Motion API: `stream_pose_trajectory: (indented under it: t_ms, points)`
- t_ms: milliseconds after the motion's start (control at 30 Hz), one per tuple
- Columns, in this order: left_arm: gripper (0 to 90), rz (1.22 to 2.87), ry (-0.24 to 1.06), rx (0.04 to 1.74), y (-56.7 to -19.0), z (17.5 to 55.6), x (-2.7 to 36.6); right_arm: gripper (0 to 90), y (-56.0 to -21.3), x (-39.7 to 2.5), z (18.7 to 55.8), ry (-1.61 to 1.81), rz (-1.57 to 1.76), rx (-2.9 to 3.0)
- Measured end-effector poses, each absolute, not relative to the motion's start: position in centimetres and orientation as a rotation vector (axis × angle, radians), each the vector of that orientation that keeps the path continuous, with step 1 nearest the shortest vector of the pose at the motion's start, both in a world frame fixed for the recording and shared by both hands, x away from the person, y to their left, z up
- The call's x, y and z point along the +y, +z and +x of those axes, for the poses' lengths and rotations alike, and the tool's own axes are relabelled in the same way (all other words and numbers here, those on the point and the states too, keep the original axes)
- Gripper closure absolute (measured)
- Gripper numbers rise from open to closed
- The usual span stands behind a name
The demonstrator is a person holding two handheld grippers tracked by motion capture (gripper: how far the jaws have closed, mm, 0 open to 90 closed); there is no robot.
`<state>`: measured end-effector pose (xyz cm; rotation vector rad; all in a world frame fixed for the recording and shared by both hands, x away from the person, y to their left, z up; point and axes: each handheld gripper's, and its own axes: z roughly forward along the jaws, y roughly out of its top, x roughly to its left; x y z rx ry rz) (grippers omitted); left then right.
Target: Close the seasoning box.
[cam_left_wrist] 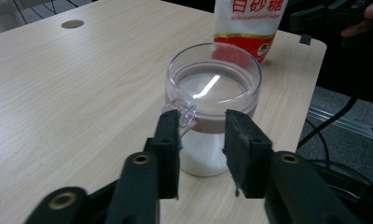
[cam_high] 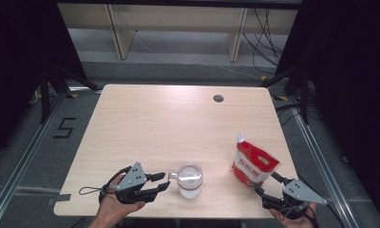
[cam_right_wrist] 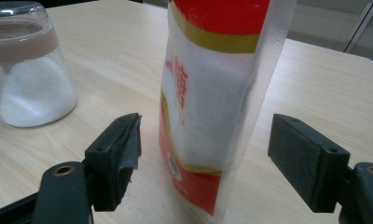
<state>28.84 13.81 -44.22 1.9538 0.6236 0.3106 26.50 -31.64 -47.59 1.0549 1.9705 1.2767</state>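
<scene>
Pale wood table (cam_high: 178,123) fills the middle of a dark-curtained room. At its near edge a clear jar (cam_high: 189,180) of white grains stands upright, its small tab handle pointing left. Near the right corner a sugar pouch (cam_high: 253,164) stands on end, long axis vertical, spout tilted up and left. Left gripper (cam_high: 164,182) has its jaws narrowly parted around the jar's handle, one pad touching it. Right gripper (cam_high: 266,184) gapes wide on either side of the pouch, clear of it.
</scene>
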Motion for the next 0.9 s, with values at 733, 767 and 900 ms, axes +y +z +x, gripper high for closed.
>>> stream_pose_trajectory:
  t_ms: [733,767,900]
  points:
    - [25.6,1.992,0.306,0.683,-46.5,28.3,15.2,25.0,-47.5,-31.3,25.8,1.277,1.065,1.975]
    - [24.7,1.976,0.291,0.705,-46.7,28.2,15.2,24.9,-47.5,-31.3,25.8,1.277,1.060,1.977]
    - [21.3,1.999,0.308,0.672,-46.9,28.2,15.4,24.7,-47.5,-31.3,25.8,1.271,1.046,1.980]
